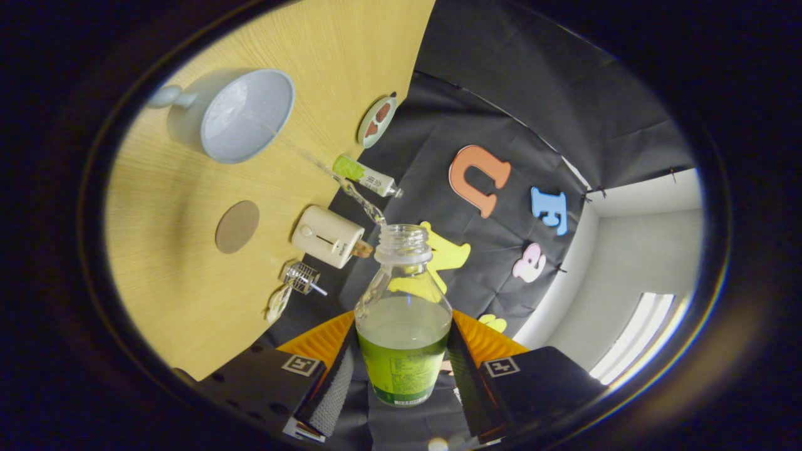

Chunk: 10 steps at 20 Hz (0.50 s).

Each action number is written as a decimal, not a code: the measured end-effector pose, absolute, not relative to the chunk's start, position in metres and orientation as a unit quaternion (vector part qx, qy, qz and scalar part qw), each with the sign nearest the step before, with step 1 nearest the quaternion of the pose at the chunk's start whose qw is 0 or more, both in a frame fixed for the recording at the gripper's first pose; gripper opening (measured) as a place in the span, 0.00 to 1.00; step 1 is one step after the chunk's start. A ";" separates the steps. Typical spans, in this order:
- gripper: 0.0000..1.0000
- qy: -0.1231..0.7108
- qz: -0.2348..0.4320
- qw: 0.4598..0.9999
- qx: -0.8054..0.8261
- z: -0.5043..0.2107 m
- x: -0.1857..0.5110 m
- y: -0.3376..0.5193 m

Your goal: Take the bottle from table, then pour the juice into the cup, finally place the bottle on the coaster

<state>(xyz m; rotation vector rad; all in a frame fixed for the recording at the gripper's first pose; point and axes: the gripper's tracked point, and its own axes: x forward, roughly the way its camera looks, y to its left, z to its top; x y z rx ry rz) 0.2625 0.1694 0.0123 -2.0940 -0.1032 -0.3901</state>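
Observation:
My gripper [401,369] is shut on a clear bottle [403,313] with a green label, both fingers pressing its lower body. The bottle has no cap and is tipped over sideways above the wooden table [169,300]. A thin stream of pale juice [338,178] runs from its mouth toward the light blue cup [241,116], which stands beyond the fingers with its handle on the far side. Pale liquid fills the bottle's lower half. A round brown coaster [237,226] lies flat on the table between the cup and my fingers.
Along the table's edge by the black cloth wall lie a round patterned dish [377,120], a small green-and-white tube [364,176], a cream box-shaped device [327,236], a small clear metal-capped object [301,277] and a small white item [277,303].

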 end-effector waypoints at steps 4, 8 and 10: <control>0.80 -0.043 -0.165 0.475 -0.863 0.017 0.262 0.168; 0.80 -0.052 -0.175 0.457 -0.871 0.026 0.259 0.170; 0.80 -0.057 -0.175 0.449 -0.874 0.029 0.259 0.173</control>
